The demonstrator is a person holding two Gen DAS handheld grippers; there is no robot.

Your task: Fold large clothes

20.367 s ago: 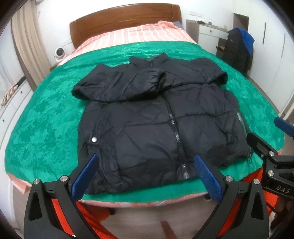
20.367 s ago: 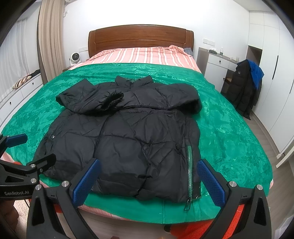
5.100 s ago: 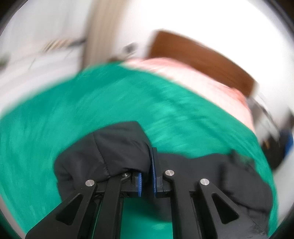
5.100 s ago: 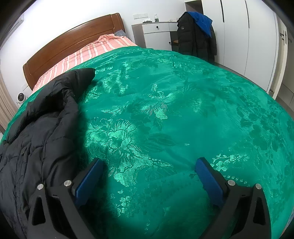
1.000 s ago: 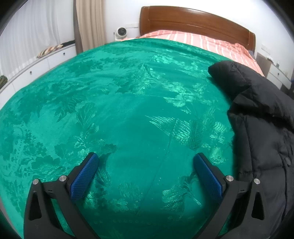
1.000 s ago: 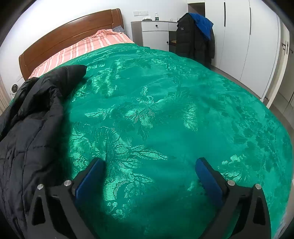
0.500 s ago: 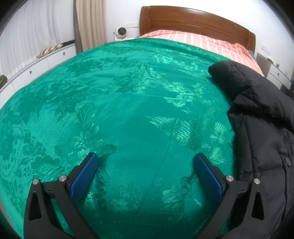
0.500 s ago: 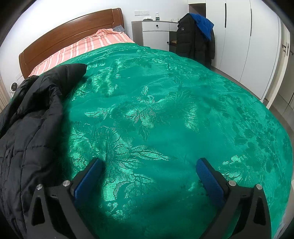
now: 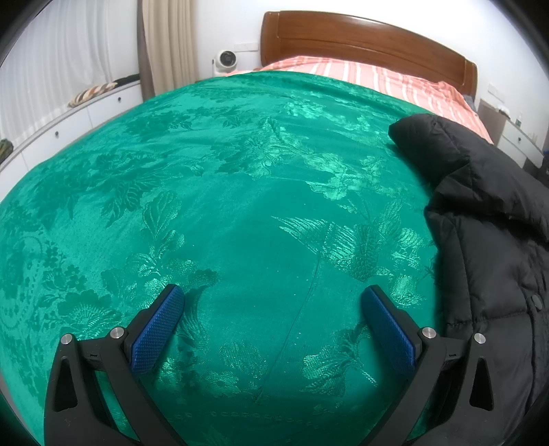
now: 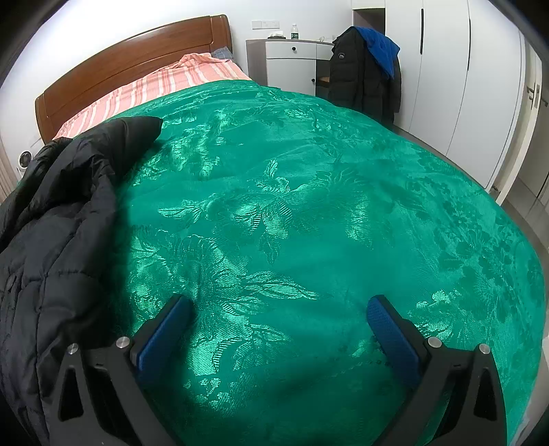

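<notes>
I have both tools low over the bed, each with its jaws spread wide and nothing between them. My left gripper (image 9: 272, 320) hangs above bare green bedspread (image 9: 240, 192), its blue pads (image 9: 158, 334) clear of any fabric. The black puffer jacket (image 9: 494, 247) lies just to its right, bunched along the edge of that view, with a rounded sleeve end or fold reaching toward the striped pink sheet (image 9: 370, 77) and the wooden headboard (image 9: 363, 32).

My right gripper (image 10: 278, 327) is the mirror case — open over the bedspread (image 10: 308, 212), pads (image 10: 394, 343) empty, with the jacket (image 10: 55, 219) heaped just to its left. So the jacket sits between my two tools, touched by neither as far as I can see; the left finger of the right gripper is close beside its quilted edge, and I cannot tell whether they meet.

Beyond the bed in the right view — a dark coat with a blue hood (image 10: 363, 72) hangs by a white cabinet (image 10: 291, 58) and tall wardrobe doors (image 10: 442, 75). In the left view a curtain (image 9: 168, 44) and a low white drawer unit (image 9: 68, 120) line the wall.
</notes>
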